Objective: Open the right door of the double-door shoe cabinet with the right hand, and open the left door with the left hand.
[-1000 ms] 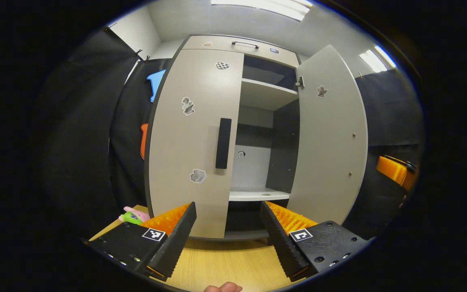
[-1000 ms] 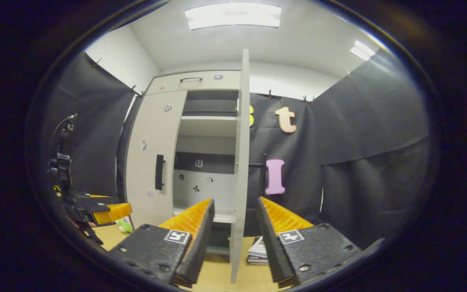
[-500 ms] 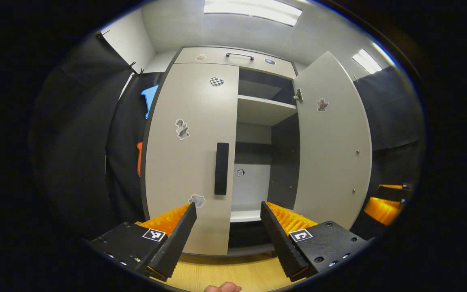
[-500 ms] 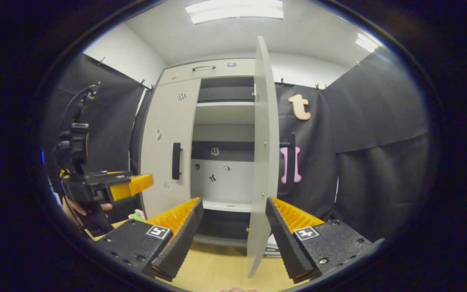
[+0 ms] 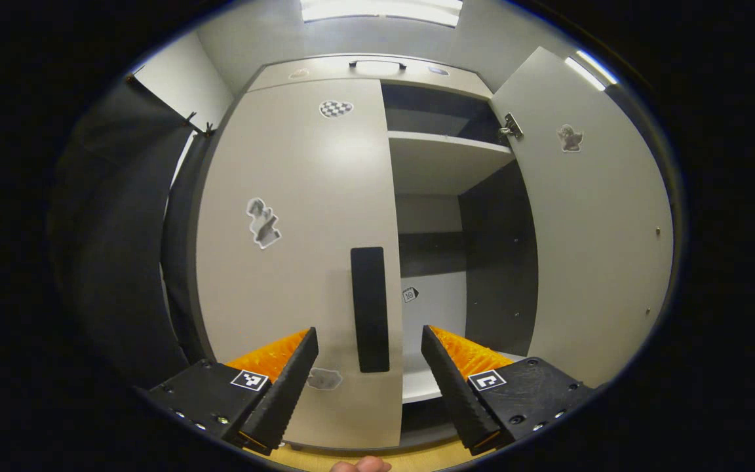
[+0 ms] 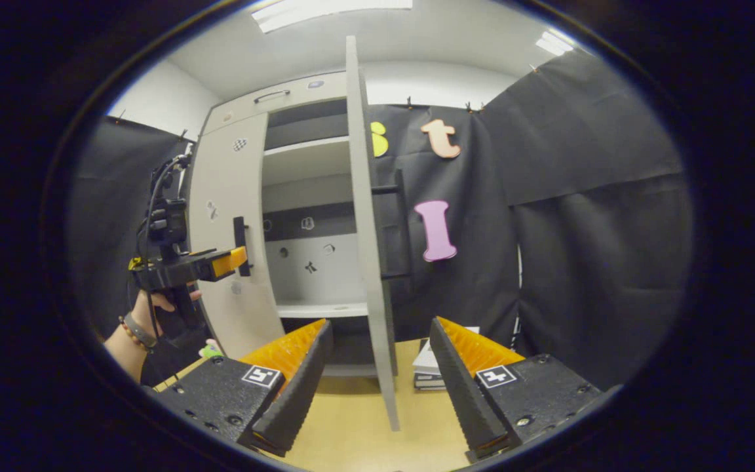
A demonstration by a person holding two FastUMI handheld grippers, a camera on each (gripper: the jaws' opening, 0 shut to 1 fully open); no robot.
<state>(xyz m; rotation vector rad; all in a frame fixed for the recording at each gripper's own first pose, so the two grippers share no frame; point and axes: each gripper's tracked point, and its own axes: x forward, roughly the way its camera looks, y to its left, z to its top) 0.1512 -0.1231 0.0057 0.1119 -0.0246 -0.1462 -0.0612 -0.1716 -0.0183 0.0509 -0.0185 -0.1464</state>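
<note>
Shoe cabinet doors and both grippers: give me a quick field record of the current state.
right door: pale grey panel, swung wide open; seen edge-on in the right gripper view
left door: pale grey panel, shut, stickers on its face
left door handle: black vertical bar, ungripped
left gripper: open, handle lined up between its fingers, contact cannot be told
right gripper: open, holding nothing, open door's edge in front of it
interior: pale shelves, no shoes seen
remaining step: open the left door
</note>
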